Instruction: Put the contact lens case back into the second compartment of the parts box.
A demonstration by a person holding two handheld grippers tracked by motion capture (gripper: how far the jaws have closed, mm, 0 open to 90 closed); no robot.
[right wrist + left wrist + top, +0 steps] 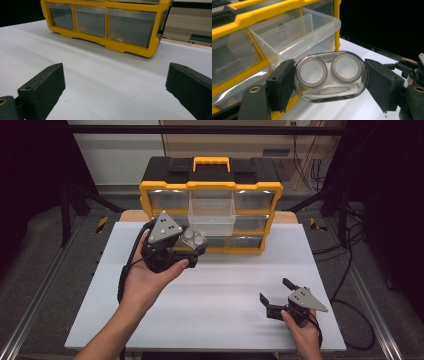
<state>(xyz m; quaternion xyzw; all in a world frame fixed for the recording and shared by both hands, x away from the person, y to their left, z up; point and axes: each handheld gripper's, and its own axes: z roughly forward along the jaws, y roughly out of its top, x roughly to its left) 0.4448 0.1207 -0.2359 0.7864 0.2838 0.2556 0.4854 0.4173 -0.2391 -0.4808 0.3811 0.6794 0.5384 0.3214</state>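
In the high view, the left gripper (192, 241) is held up above the counter (210, 290) in front of the yellow organizer (210, 190), its jaws clamped on a clear contact lens case (194, 238). The case sits just near of and below the pulled-out clear drawer (212, 215) in the organizer's middle column. The right gripper (274, 298) rests low at the near right, well apart from the organizer, its jaws open around nothing. From this angle the risk is a poor line-up: the case looks about level with the drawer's front wall, so pushing it forward could knock the rim and shove the drawer back in.

The left gripper view gives what the high view cannot: the jaws pinch only the two rounded ends of the lens case (331, 76), a smooth oval shell with two round caps and a white piece inside. Such a curved, glossy surface could slip or swivel between the flat pads if bumped. The drawer (297, 35) stands open and looks empty, up and to the left of the case.

The right gripper view shows the spread jaws over bare counter (100, 82) and the organizer's bottom row of shut drawers (105, 21), which the left hand partly hides from above.
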